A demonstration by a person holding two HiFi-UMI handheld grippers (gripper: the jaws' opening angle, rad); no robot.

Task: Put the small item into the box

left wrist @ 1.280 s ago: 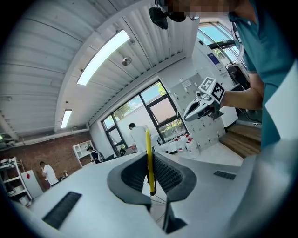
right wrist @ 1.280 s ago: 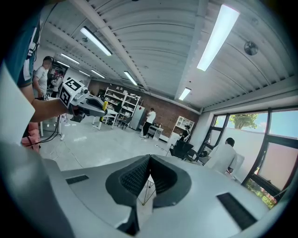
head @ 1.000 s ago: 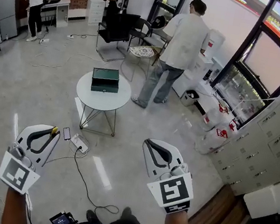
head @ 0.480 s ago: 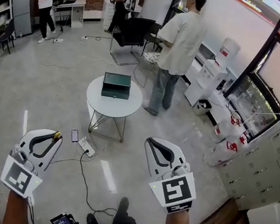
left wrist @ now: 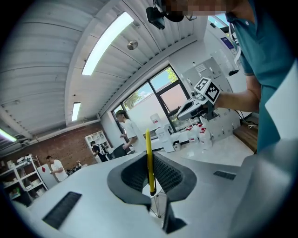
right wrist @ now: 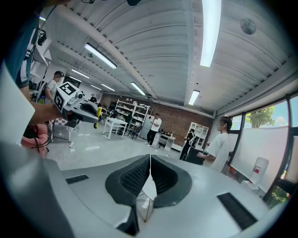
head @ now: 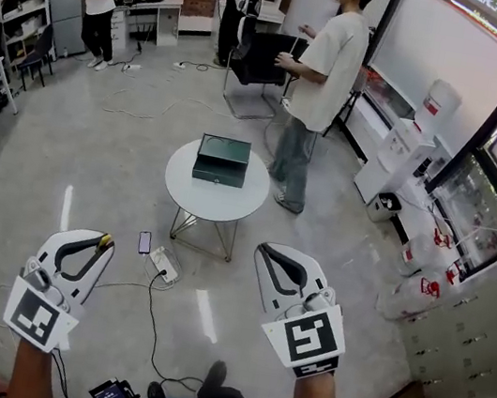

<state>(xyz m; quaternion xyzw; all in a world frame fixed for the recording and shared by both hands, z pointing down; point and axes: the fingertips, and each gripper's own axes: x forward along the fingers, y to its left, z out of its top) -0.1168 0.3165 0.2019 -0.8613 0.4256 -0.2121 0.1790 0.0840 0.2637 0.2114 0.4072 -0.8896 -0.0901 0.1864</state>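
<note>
A dark green box point(head: 221, 159) lies with its lid down on a small round white table point(head: 229, 201) out ahead on the floor. My left gripper point(head: 104, 241) is low at the left, shut on a thin yellow stick-like item point(head: 105, 239). In the left gripper view the yellow item point(left wrist: 148, 148) stands upright between the pads of that gripper point(left wrist: 150, 160). Held low at the right, my right gripper point(head: 263, 249) is shut with nothing in it, and its pads point(right wrist: 139, 174) meet in its own view. Both grippers are well short of the table.
A person in a white T-shirt point(head: 329, 65) stands just beyond the table on its right. A power strip point(head: 163, 265), a phone point(head: 144, 242) and a black cable point(head: 154, 329) lie on the floor between me and the table. Water bottles point(head: 426, 272) and cabinets line the right wall.
The table with the box has come closer and lower in the head view, and the standing person has turned. Both grippers keep the same pose, the left still holding the yellow item.
</note>
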